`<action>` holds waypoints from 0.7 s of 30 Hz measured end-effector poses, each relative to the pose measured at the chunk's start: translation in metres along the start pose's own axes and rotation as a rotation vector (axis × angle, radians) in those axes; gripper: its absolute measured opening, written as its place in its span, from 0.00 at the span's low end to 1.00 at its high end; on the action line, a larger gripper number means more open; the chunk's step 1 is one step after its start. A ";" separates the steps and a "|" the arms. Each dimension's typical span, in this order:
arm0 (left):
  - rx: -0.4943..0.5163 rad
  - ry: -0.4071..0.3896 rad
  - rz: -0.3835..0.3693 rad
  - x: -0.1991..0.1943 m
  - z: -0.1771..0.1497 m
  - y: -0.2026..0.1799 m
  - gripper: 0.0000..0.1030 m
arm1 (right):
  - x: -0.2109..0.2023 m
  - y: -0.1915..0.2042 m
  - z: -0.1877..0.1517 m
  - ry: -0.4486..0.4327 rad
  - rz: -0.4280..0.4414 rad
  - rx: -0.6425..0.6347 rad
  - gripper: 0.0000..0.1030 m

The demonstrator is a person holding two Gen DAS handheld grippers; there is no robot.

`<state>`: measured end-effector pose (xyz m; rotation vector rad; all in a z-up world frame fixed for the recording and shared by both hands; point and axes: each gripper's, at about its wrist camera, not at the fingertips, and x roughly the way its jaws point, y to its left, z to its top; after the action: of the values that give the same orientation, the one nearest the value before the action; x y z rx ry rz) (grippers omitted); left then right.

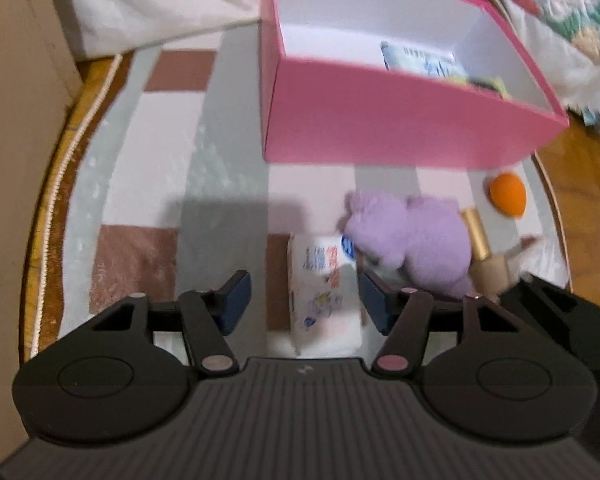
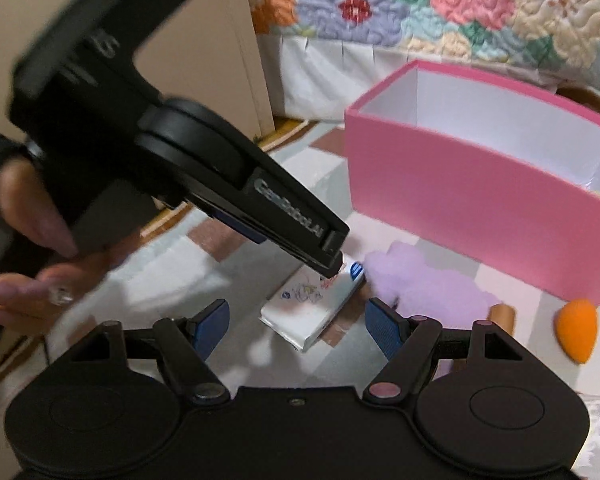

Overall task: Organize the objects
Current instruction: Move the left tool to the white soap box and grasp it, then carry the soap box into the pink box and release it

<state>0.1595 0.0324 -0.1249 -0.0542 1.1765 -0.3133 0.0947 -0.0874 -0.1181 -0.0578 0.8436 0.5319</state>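
A white tissue packet with blue and red print lies on the rug, between the fingers of my left gripper. The jaws stand open; the left pad is clear of the packet and the right pad is close beside it. A purple plush toy touches the packet's far right corner. In the right wrist view the same packet lies just beyond my open right gripper, with the left gripper's fingers angled down over it. The pink box stands open behind, holding a blue-and-white packet.
An orange teardrop sponge and a gold tube lie right of the plush. The patchwork rug ends at wood floor on the left, by a beige panel. A bed with a flowered quilt runs behind the box.
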 end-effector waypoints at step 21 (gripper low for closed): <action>-0.171 0.023 -0.125 0.009 -0.019 0.008 0.28 | 0.016 0.012 -0.010 0.048 -0.096 0.077 0.48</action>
<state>0.1468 0.0398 -0.1421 -0.2747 1.2235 -0.3233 0.0907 -0.0730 -0.1350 -0.0401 0.9027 0.4082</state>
